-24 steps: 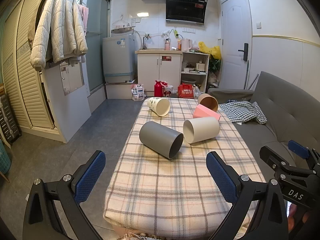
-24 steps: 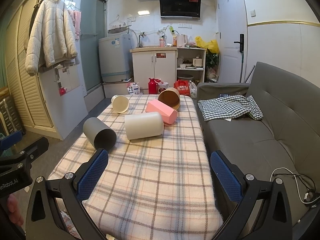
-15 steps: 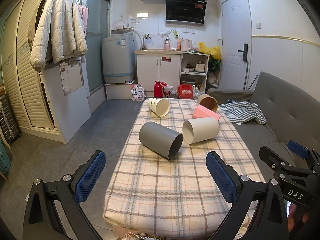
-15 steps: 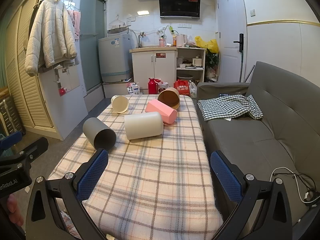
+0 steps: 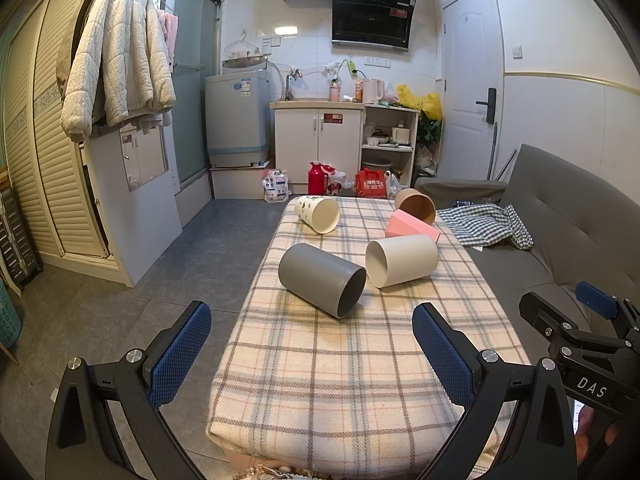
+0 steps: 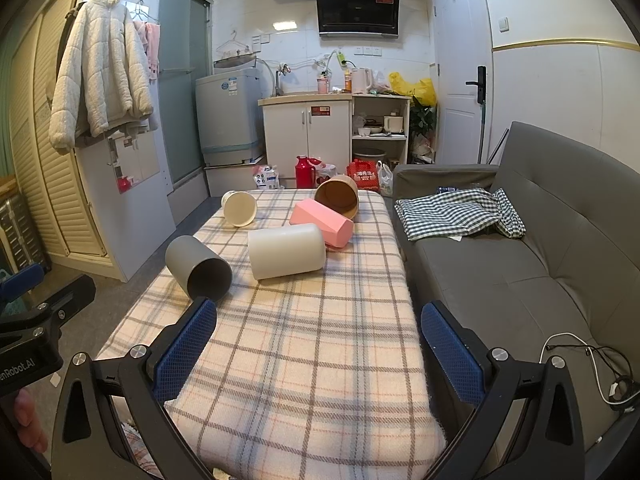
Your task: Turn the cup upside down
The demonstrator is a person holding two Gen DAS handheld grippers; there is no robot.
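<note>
Several cups lie on their sides on a plaid-covered table [image 5: 320,364]: a grey cup [image 5: 320,278] nearest, a white cup [image 5: 402,256] beside it, a pink cup [image 5: 412,229], a brown cup [image 5: 416,205] and a cream printed cup [image 5: 318,212] farther back. They also show in the right wrist view: grey [image 6: 198,266], white [image 6: 286,251], pink [image 6: 322,222], brown [image 6: 338,196], cream [image 6: 239,208]. My left gripper [image 5: 312,352] is open and empty over the table's near end. My right gripper [image 6: 318,354] is open and empty, also at the near end.
A grey sofa [image 6: 520,264] with a checked cloth [image 6: 460,210] runs along the table's right side. A white cable [image 6: 580,364] lies on the sofa. Open floor [image 5: 160,264] lies left of the table. Kitchen cabinets [image 5: 320,148] stand behind.
</note>
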